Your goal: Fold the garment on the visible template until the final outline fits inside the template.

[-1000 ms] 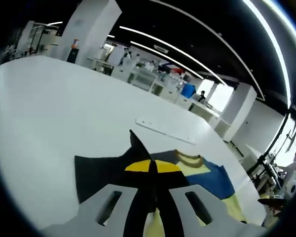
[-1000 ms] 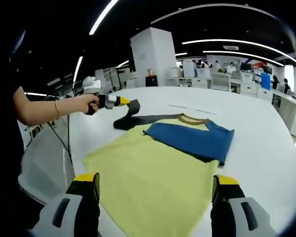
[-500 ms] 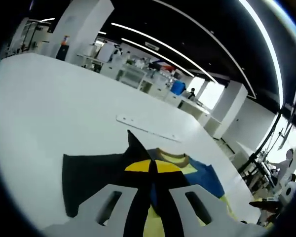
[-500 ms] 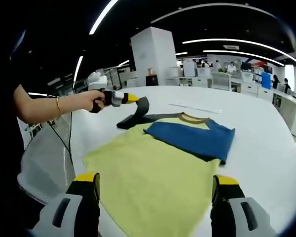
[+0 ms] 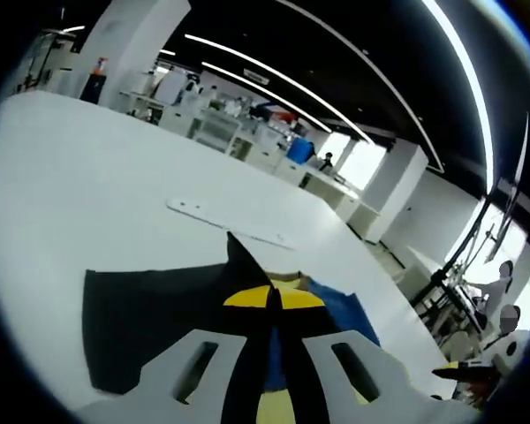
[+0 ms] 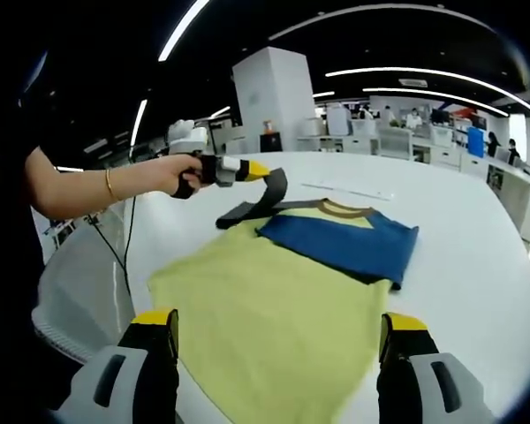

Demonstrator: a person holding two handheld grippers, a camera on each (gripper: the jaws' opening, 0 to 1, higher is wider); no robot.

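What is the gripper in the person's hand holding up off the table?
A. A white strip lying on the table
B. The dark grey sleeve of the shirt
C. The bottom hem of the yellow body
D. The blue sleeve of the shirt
B. In the right gripper view the left gripper is pinched on the dark grey sleeve, which rises off the table, while the blue sleeve lies folded flat on the shirt.

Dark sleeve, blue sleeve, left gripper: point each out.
dark sleeve (image 6: 263,201), right gripper view, lifted strip below the jaws.
blue sleeve (image 6: 349,247), right gripper view, middle of the folded panel.
left gripper (image 6: 261,170), right gripper view, yellow tips.
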